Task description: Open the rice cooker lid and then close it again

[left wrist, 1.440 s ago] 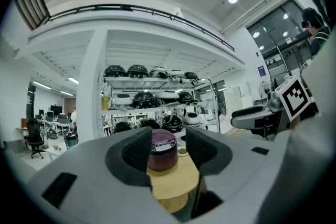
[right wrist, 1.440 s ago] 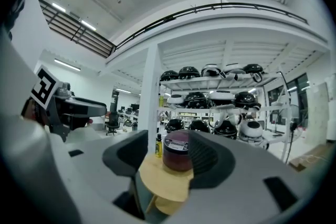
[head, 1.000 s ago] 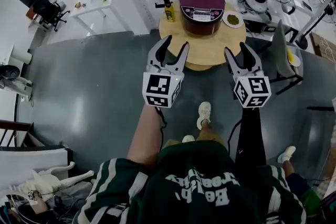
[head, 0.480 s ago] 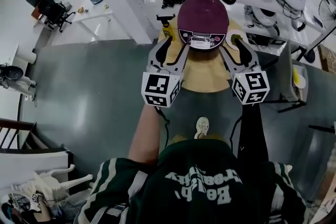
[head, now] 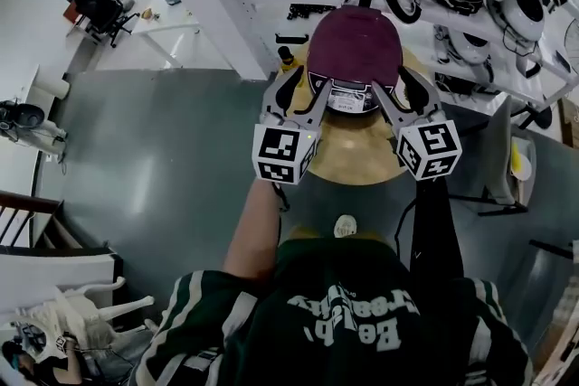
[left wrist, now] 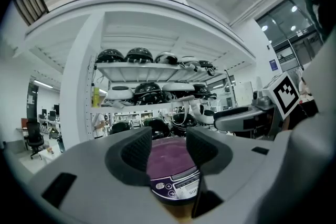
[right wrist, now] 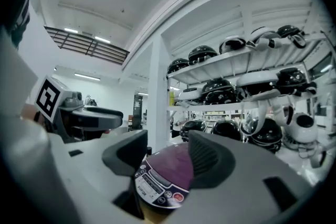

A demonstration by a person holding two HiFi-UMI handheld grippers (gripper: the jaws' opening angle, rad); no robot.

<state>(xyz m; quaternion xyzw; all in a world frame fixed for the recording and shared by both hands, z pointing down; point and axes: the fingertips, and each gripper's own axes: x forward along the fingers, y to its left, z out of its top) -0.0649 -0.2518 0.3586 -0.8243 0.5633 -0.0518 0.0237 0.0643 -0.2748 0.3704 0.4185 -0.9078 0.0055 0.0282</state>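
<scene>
The left claw point(head: 306, 83) stands spread and empty, just in front of the glossy, dome-shaped maroon rice cooker point(head: 355, 45). The cooker's lid is down and its dark control panel faces the person. It sits on the round wooden worktop point(head: 357, 156). The right claw point(head: 395, 83) is spread likewise and empty.

One rice cooker point(head: 355, 45), one round table point(head: 355, 165), two hand-held grippers point(head: 305, 77) point(head: 392, 79)

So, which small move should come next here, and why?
Probably bring the right gripper forward to the front edge of the lid of the rice cooker. The lid is shut, and this gripper and the left gripper stand open, empty and seemingly short of it.
</scene>
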